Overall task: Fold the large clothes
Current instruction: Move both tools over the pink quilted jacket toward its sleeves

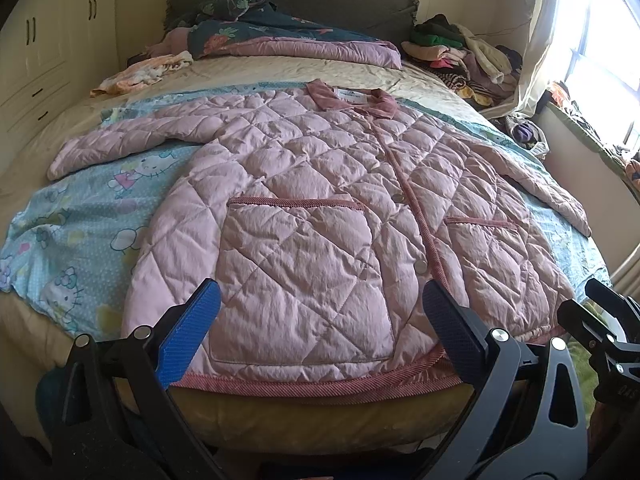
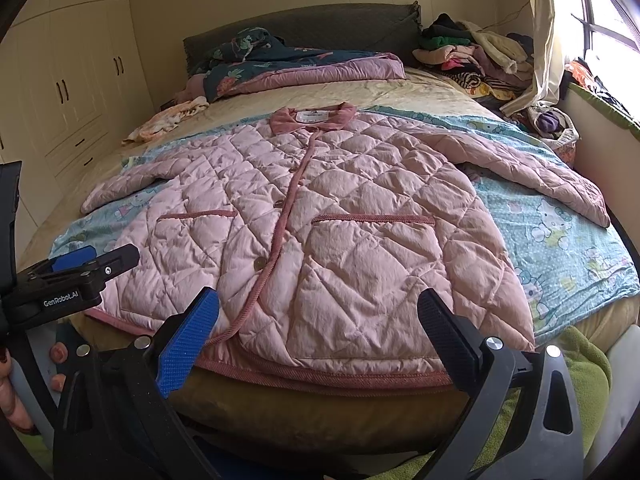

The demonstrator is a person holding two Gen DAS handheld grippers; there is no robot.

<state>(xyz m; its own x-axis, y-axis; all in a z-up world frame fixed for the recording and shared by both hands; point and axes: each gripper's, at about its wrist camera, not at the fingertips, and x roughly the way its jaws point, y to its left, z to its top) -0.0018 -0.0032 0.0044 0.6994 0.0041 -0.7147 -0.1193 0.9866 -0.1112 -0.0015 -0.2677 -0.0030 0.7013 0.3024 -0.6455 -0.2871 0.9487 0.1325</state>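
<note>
A large pink quilted jacket (image 1: 312,200) lies flat and face up on the bed, buttoned, sleeves spread to both sides, collar at the far end. It also shows in the right wrist view (image 2: 340,220). My left gripper (image 1: 320,332) is open and empty, hovering over the jacket's hem at the bed's near edge. My right gripper (image 2: 320,336) is open and empty, over the hem to the right of the button placket. The right gripper also shows at the right edge of the left wrist view (image 1: 600,320), and the left gripper at the left of the right wrist view (image 2: 80,272).
A blue Hello Kitty sheet (image 1: 80,216) lies under the jacket. A folded purple and dark floral quilt (image 1: 280,36) lies by the headboard. A pile of clothes (image 1: 468,52) sits at the far right corner. White wardrobes (image 2: 72,80) stand left; a window (image 1: 600,32) is right.
</note>
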